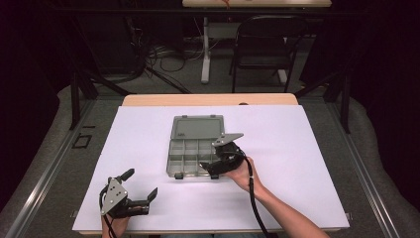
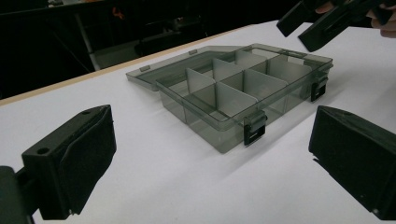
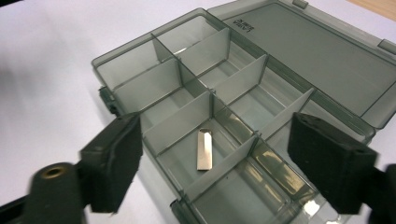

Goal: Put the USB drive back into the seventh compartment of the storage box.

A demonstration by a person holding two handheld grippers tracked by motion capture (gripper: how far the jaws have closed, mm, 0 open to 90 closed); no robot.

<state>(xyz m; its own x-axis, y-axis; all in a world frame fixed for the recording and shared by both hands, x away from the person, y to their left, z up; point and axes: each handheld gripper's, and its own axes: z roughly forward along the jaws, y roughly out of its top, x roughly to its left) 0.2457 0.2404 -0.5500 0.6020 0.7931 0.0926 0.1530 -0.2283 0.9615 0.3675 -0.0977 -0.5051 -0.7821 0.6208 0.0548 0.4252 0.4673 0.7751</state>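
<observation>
Hovering, right gripper (image 1: 210,167): black two-jaw tool in the person's right hand (image 1: 241,173), above the near right part of the box, jaws spread wide, nothing between the pads
Right gripper view: both black jaws frame the compartments from above, no pad touching anything
Left gripper (image 1: 140,184): black two-jaw tool with grey three-cornered plate, low over the white sheet near the front left edge, well apart from the box, jaws spread wide and empty
Left gripper view: box lies ahead between the two jaws; right gripper (image 2: 303,30) seen beyond the box's far right corner
Metal piece (image 3: 204,149): small flat silver oblong, rounded at one end, lying loose on the floor of one compartment in the near row, directly under the right gripper, clear of the dividers
Box (image 1: 190,148): smoke-grey translucent plastic organiser box with divider walls, lid (image 1: 197,127) swung fully back and lying flat behind it, two black latches on the front wall
Surface: white sheet (image 1: 297,148) covering a wooden-edged table (image 1: 148,100)
Beyond table: black folding chair (image 1: 265,47), cables on the floor
</observation>
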